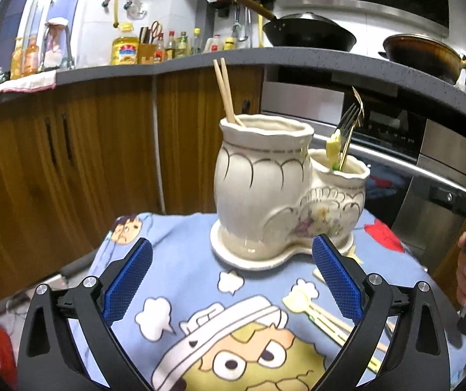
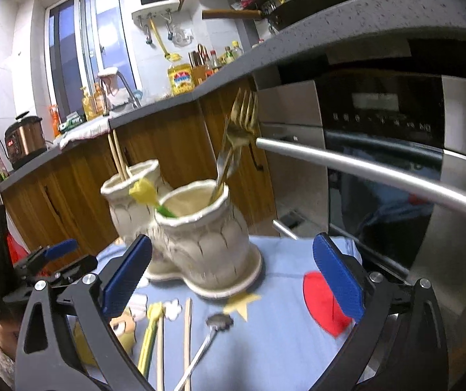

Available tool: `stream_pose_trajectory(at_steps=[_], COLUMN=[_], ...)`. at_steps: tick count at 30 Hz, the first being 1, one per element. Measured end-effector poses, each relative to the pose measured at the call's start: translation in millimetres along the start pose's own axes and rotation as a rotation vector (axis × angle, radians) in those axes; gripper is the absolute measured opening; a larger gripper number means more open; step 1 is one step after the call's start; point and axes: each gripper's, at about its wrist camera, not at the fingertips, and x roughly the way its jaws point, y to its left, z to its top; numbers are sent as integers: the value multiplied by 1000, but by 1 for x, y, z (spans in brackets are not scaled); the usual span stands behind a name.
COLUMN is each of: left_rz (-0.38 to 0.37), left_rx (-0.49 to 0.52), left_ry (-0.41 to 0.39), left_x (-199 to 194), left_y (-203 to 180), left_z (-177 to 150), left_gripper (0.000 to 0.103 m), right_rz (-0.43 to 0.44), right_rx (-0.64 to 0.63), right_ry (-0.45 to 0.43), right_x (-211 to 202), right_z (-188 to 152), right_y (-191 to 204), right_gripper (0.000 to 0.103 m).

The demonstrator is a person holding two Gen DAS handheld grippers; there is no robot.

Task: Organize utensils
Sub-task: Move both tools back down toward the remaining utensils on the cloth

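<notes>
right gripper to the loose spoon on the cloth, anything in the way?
Nothing visible blocks it. The right gripper has its jaws open and empty. The spoon lies on the cloth below and between them, nearer than the ceramic holder. Loose chopsticks lie just beside its handle.

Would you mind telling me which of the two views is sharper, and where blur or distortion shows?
Left wrist view: crisp on the ceramic holder, though fisheye bows the countertop. Right wrist view: motion blur smears the forks, the holder and the utensils lying on the cloth.
</notes>
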Motion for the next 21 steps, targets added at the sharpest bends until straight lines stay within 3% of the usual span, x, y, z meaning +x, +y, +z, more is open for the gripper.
stream_pose_trajectory(at_steps=[6, 14, 17, 19, 21], left_rz=[-3, -8, -11, -12, -13], left_rx=[-43, -69, -83, -86, -77], left_ry=[32, 27, 36, 46, 47], left_x=[-8, -12, -9, -7, -6], left_y=[6, 14, 17, 18, 17], left_z=[-9, -11, -11, -10, -10], left_gripper=[98, 98, 98, 98, 98], right_rz=[20, 125, 135, 136, 135], right_rx=[-42, -155, -203, -217, -227], right_ry=[101, 216, 271, 307, 358], right_x=[0, 6, 14, 20, 29], right_z=[-17, -36, -46, -51, -58], right_y=[18, 67, 82, 86, 91], right_gripper=[98, 97, 89, 77, 56])
